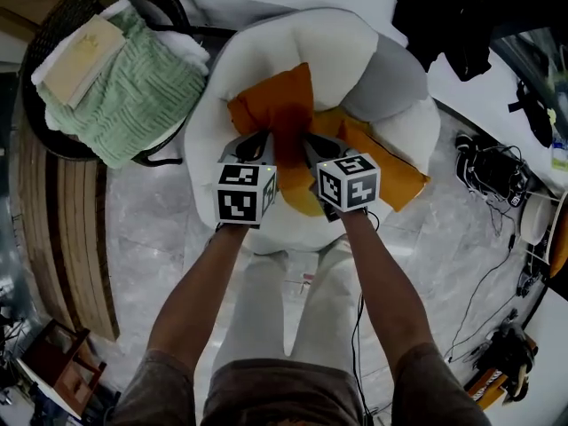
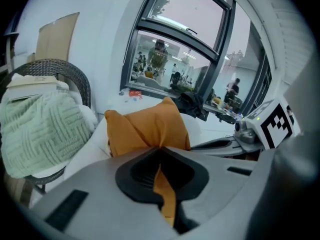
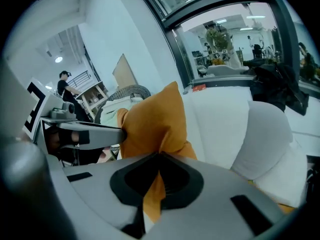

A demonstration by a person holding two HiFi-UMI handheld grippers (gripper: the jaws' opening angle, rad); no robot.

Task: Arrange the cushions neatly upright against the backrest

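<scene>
While both claws clench the same orange cushion (image 1: 275, 105) by its near edge, the tidying of the white armchair (image 1: 342, 43) looks barely under way. The left claw (image 2: 161, 151) is shut tight on a fold of the orange fabric, and the right claw (image 3: 159, 158) pinches the same edge just beside it, so the cushion stands with one corner pointing up over the middle of the seat. It appears close to the backrest (image 1: 266, 38), but not yet settled against it. A second orange cushion (image 1: 395, 176) lies slumped flat on the right of the seat, partly under the first and untouched by either claw. A grey cushion (image 1: 390, 82) sits at the back right and seems to lean on the backrest already, though whether it is straight cannot be told. By this reading, one cushion is in hand, one is left to raise, and the row has yet to be squared up. A wicker chair (image 1: 44, 34) with a green blanket (image 1: 133, 91) stands to the left.
</scene>
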